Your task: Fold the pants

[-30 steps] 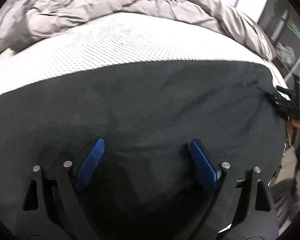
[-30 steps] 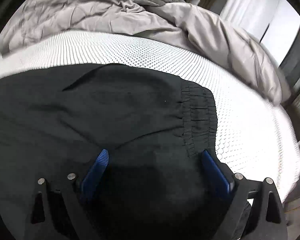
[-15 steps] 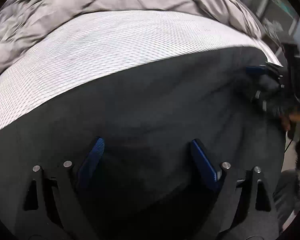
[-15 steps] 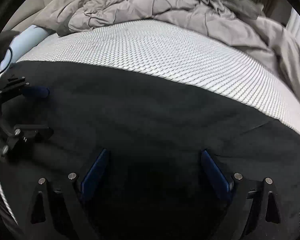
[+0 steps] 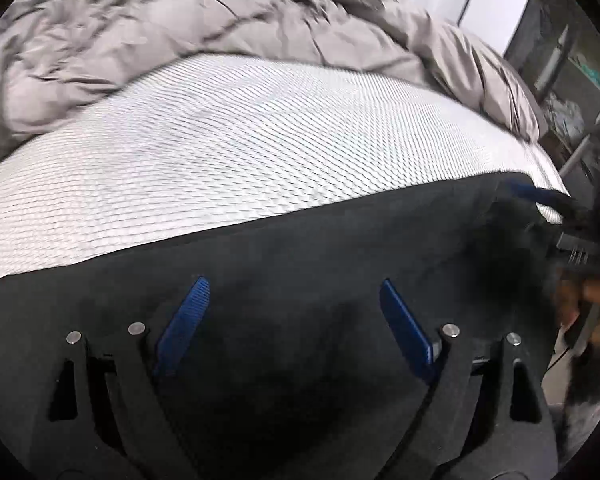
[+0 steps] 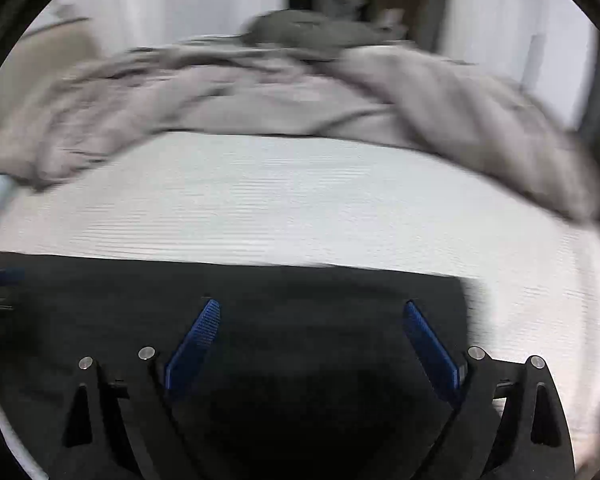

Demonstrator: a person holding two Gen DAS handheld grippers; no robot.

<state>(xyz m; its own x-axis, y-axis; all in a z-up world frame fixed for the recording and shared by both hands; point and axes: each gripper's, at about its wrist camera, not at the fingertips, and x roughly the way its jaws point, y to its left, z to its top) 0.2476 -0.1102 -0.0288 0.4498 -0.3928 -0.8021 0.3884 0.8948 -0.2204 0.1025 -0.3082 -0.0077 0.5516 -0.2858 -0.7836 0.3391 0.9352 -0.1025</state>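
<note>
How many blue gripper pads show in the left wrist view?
3: the left gripper shows two near the bottom, one left and one right; the right gripper's blurred one is at the right edge. Its mate may be hidden.

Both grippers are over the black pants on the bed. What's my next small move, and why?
Probably lower both onto the near fabric and close. The left gripper and right gripper are open, holding nothing, and the black pants lie flat on the white mattress.

Soft, even indoor light. Motion blur smears the duvet ahead of the right hand-held gripper. Fisheye edges curve and darken.
</note>
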